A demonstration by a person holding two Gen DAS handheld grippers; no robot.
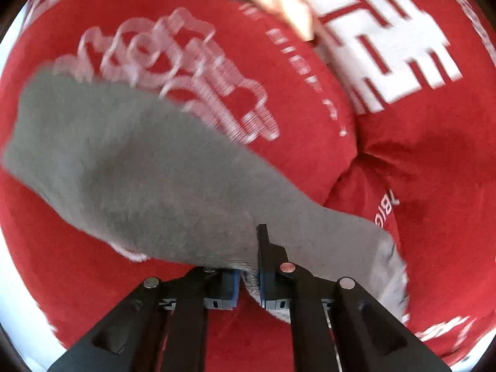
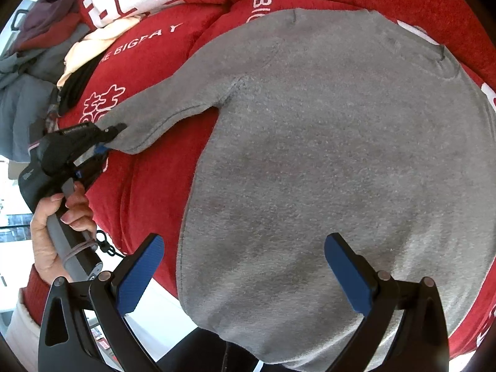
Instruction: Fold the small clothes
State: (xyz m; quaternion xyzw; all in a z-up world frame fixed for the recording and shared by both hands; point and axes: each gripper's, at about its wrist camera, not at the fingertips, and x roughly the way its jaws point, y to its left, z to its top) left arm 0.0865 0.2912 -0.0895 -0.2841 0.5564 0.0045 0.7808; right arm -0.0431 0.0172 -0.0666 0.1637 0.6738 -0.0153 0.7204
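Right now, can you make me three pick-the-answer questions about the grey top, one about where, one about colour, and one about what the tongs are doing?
1. Where is the grey top lying?
A. On a red blanket with white writing
B. Inside a basket
C. On a bare wooden floor

2. What colour are the pads on the right tongs?
A. Yellow
B. Blue
C. Green

3. What are the left tongs doing?
A. Standing wide open above the top
B. Holding a cup
C. Pinching the end of the grey sleeve

Answers:
1. A, the red blanket with white letters shows all around the top.
2. B, both pads facing the camera are blue.
3. C, grey cloth is squeezed between the two closed fingers, and the right view shows them at the sleeve's end.
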